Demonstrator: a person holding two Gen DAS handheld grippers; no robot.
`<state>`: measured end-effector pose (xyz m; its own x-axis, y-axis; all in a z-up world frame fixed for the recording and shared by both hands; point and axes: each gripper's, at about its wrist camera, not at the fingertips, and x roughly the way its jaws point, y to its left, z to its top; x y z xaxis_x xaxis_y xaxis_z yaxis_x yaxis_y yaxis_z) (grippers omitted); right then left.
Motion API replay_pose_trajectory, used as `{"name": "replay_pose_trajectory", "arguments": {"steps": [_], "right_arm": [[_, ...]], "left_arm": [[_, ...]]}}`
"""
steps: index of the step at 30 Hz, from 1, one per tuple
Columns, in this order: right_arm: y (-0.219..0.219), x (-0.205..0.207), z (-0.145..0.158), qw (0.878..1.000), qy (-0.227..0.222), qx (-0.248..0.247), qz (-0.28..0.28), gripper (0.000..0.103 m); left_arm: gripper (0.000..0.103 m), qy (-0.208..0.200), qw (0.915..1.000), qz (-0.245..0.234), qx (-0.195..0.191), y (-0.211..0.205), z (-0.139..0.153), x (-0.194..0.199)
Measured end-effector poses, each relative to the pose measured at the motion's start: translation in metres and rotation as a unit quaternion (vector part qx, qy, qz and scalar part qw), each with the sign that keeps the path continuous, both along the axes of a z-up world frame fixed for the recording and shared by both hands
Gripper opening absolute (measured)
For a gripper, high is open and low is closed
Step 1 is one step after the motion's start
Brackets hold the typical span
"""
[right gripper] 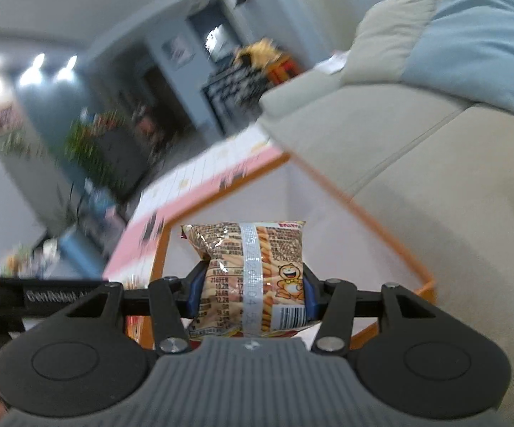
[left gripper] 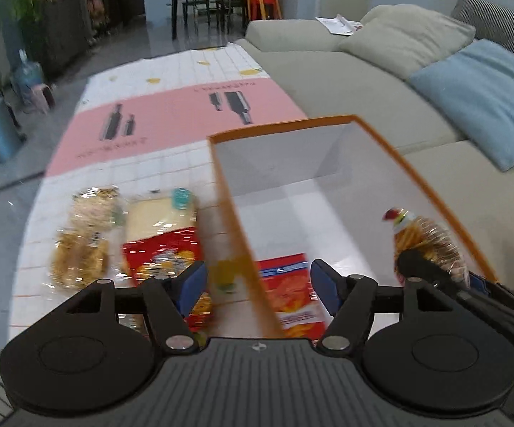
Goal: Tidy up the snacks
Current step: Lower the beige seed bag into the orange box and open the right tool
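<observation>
On the left of the table (left gripper: 150,163), on its white-and-pink cloth, lie the loose snacks: a clear bag of pale biscuits (left gripper: 86,235), just beside it a yellowish pack (left gripper: 161,215), and in front of that a red packet (left gripper: 166,252). All three are blurred, so their print cannot be read.

The left gripper (left gripper: 258,286) hangs above the near left wall of the orange-rimmed box (left gripper: 234,210), its blue pads spread wide with nothing between them. One pad sits over the table side, the other over the inside of the box. On the white box floor below lies a red chip packet (left gripper: 287,295).

Further right, the right gripper (right gripper: 251,293) is clamped on a snack bag (right gripper: 248,267) printed with a cartoon figure and a barcode; both pads press its sides. The bag stands upright, held over the open box. From the left camera the same bag (left gripper: 424,242) shows inside the box's right part.

Beyond the box runs a grey sofa (left gripper: 328,71) with a blue cushion (left gripper: 484,96).
</observation>
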<state>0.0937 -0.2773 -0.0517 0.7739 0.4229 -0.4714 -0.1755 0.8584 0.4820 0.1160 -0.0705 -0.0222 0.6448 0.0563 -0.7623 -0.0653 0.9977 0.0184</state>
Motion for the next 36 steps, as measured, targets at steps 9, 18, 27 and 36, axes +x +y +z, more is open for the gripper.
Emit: {"name": "replay_pose_trajectory", "arguments": {"steps": [9,18,27,36], "right_arm": [[0.032,0.004,-0.006,0.991,0.032,-0.119,0.047,0.05],[0.03,0.007,-0.004,0.986,0.05,-0.138,0.076,0.05],[0.041,0.005,-0.002,0.986,0.068,-0.123,0.091,0.049],[0.043,0.009,-0.004,0.988,0.057,-0.121,0.074,0.049]], "left_arm": [[0.052,0.069,0.9946,-0.005,-0.076,0.024,-0.037,0.017],[0.029,0.082,0.9822,-0.02,-0.168,0.046,-0.051,0.03],[0.03,0.065,0.9893,-0.032,-0.126,0.045,-0.048,0.028],[0.072,-0.046,0.9969,-0.059,-0.024,0.043,0.0,-0.007]]}}
